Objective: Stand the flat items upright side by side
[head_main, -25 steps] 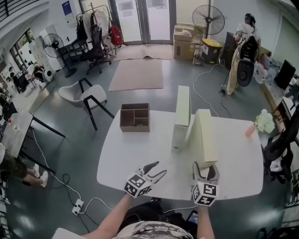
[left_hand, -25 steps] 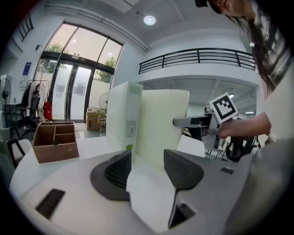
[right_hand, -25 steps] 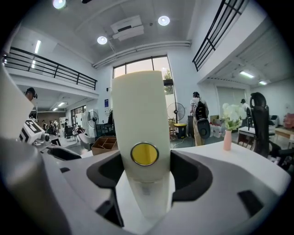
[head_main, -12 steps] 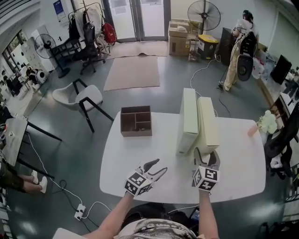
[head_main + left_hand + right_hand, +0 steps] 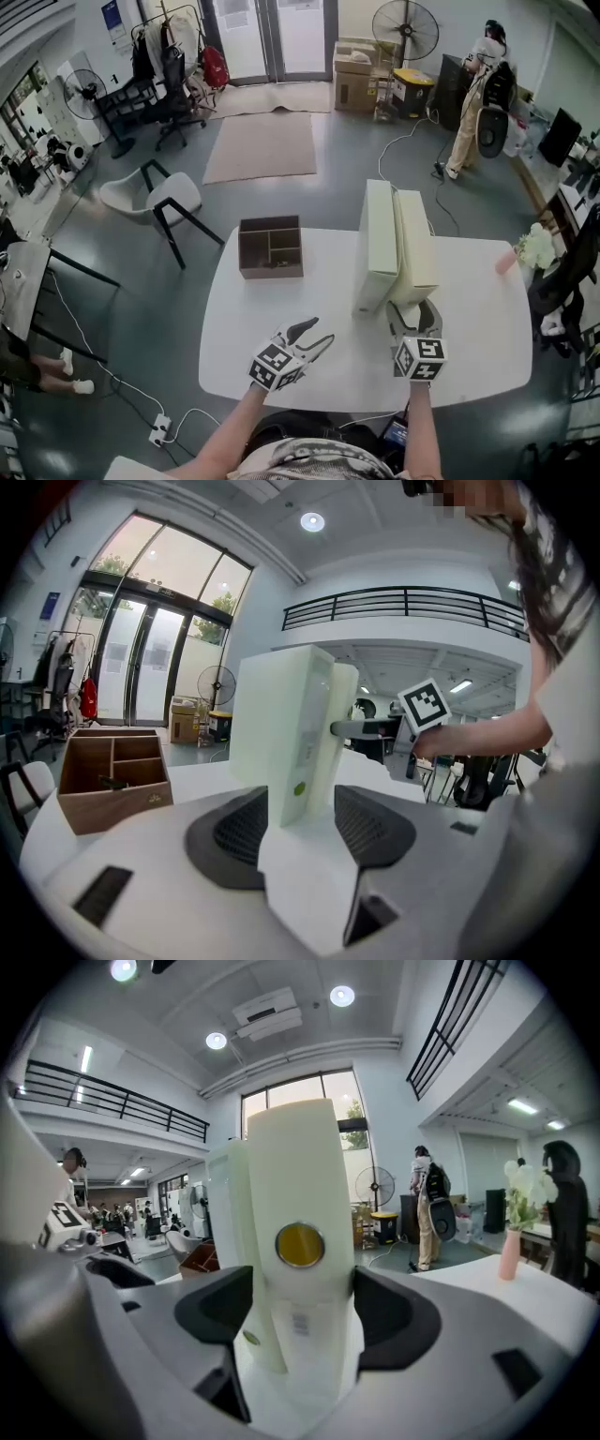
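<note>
Two flat pale cream boxes stand upright side by side on the white table: the left box and the right box, faces together. My right gripper straddles the near end of the right box. Its jaws are opening, and the pads sit close along the box's sides without pressing. The left box shows just behind. My left gripper hovers over the table left of the boxes, open, with nothing between its fingers. From it the boxes lie straight ahead.
A brown wooden organizer with compartments stands at the table's back left. A pink vase with white flowers is at the right edge. A white chair and a fan stand on the floor beyond.
The right box leaned against the left one a second ago; it now stands upright flush beside it. My right gripper shifted slightly with it. My left gripper stayed put.
</note>
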`<state>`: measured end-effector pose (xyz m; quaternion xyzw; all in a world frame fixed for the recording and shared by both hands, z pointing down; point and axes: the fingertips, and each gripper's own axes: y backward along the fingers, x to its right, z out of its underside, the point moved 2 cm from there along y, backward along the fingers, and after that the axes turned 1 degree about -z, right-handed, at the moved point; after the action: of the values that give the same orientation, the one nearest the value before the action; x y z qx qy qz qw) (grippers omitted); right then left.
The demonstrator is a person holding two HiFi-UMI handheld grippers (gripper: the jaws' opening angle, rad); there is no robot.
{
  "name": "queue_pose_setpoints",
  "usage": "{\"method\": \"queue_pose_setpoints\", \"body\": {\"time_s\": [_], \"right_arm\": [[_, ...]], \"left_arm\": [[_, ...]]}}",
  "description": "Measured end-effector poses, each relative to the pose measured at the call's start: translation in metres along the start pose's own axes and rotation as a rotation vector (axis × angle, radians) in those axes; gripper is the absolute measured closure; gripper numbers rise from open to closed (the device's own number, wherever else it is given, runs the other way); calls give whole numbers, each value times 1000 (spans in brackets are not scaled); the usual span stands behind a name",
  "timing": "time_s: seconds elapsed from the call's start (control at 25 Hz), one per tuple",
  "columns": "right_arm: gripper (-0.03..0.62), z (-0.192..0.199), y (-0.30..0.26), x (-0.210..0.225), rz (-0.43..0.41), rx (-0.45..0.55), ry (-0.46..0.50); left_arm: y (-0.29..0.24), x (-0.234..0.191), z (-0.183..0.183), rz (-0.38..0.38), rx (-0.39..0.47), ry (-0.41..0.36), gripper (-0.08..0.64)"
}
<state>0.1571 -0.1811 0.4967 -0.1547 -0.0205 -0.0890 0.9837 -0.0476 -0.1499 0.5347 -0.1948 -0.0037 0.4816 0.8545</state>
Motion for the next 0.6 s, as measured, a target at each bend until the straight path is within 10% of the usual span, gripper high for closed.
{"method": "queue_pose_setpoints", "body": {"time_s": [0.6], "right_arm": [[339,17,-13,7,-5,-68,86]], "left_arm": [[-16,6,-2,33,-16,-13,333]]}}
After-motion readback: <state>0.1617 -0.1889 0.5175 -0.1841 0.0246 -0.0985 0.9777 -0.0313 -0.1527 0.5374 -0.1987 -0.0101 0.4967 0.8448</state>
